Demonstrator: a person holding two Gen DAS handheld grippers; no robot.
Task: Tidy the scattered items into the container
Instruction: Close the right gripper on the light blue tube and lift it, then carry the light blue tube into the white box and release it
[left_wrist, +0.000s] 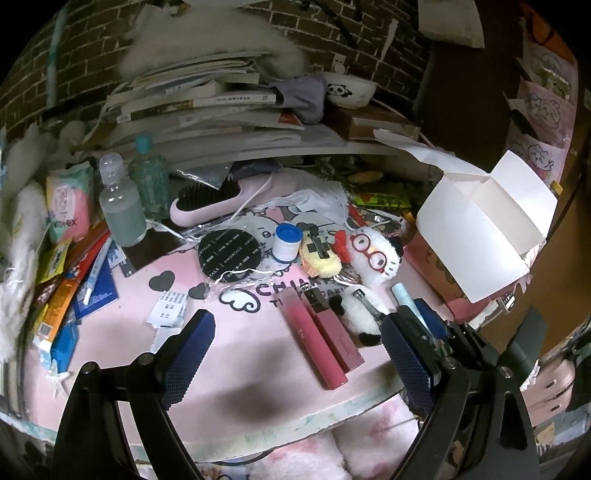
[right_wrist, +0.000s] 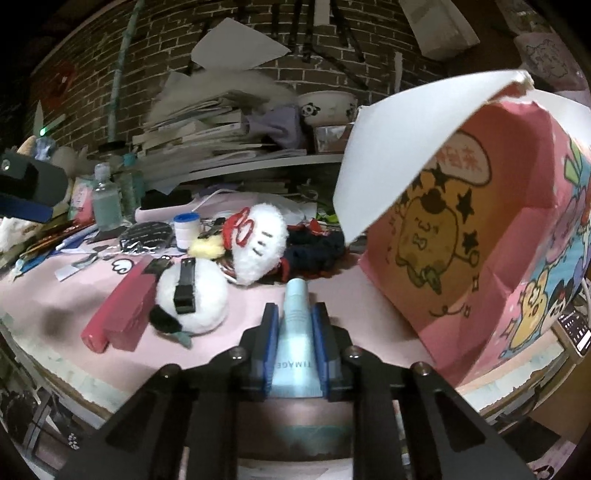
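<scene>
Right hand-held gripper (right_wrist: 294, 325) clamps a pale blue tube (right_wrist: 295, 332) lettered "TIMAGE", low over the pink table (right_wrist: 332, 295), just beside the open pink cartoon-printed box (right_wrist: 461, 236). Left hand-held gripper (left_wrist: 299, 350) stands open and empty. A "Kotex" pack (left_wrist: 68, 201) lies far left.

Both views are dim and warm-toned with heavy fisheye bending and black corners, the pink table top (left_wrist: 236, 347) is lit from above and carries a soft dark shadow near its front edge, the white box flap (right_wrist: 399, 155) glares slightly, and the brick wall (right_wrist: 110, 59) lies murky.
</scene>
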